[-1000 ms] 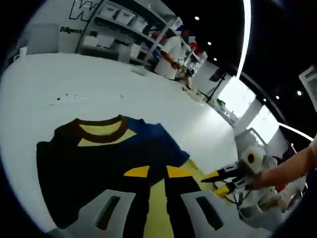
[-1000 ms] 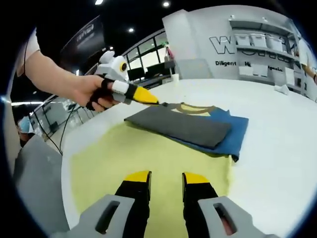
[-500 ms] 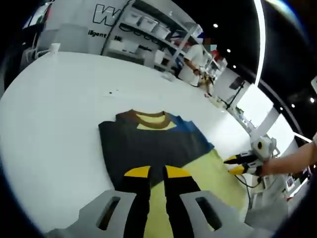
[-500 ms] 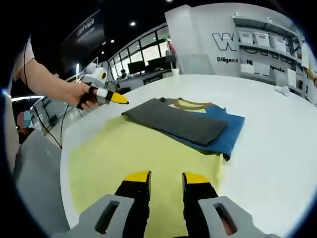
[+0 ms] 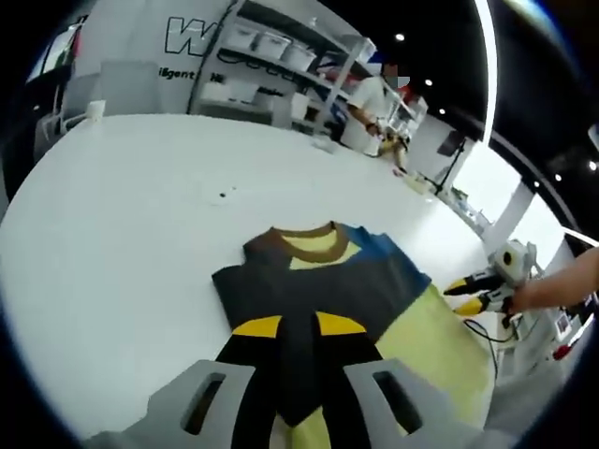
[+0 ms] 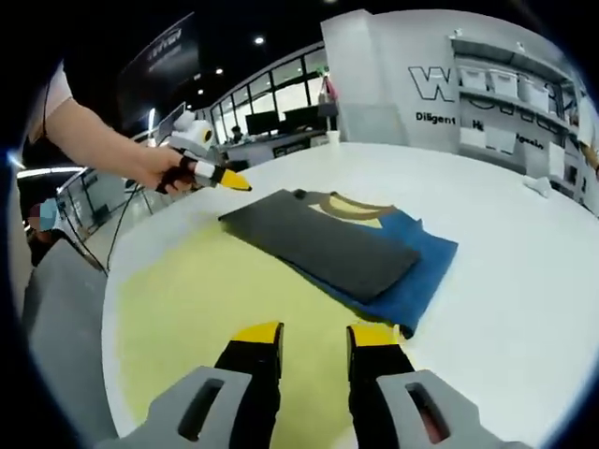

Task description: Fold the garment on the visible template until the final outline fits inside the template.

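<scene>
The garment [image 5: 323, 281] lies folded into a dark grey rectangle over a blue layer, its brown and yellow collar at the far end. It rests partly on the yellow template [image 5: 440, 332]. My left gripper [image 5: 298, 325] hovers over the garment's near edge, jaws a narrow gap apart with nothing between them. In the right gripper view the garment [image 6: 328, 245] sits at the far right part of the template [image 6: 206, 299]. My right gripper [image 6: 314, 335] is open above bare template. The left gripper [image 6: 229, 181] is held in a hand left of the garment, apart from it. The right gripper [image 5: 468, 288] appears at the template's right side.
The white table [image 5: 140, 206] stretches wide around the template. A white cup [image 5: 94, 110] stands at its far left, and a small white object [image 6: 535, 185] lies at the far right. Shelves with bins [image 5: 271, 56] and a person [image 5: 370, 103] stand beyond the table.
The left gripper has drawn back from the garment's corner, which it touched a second ago. Both views have shifted with the hands. The garment's fold looks the same.
</scene>
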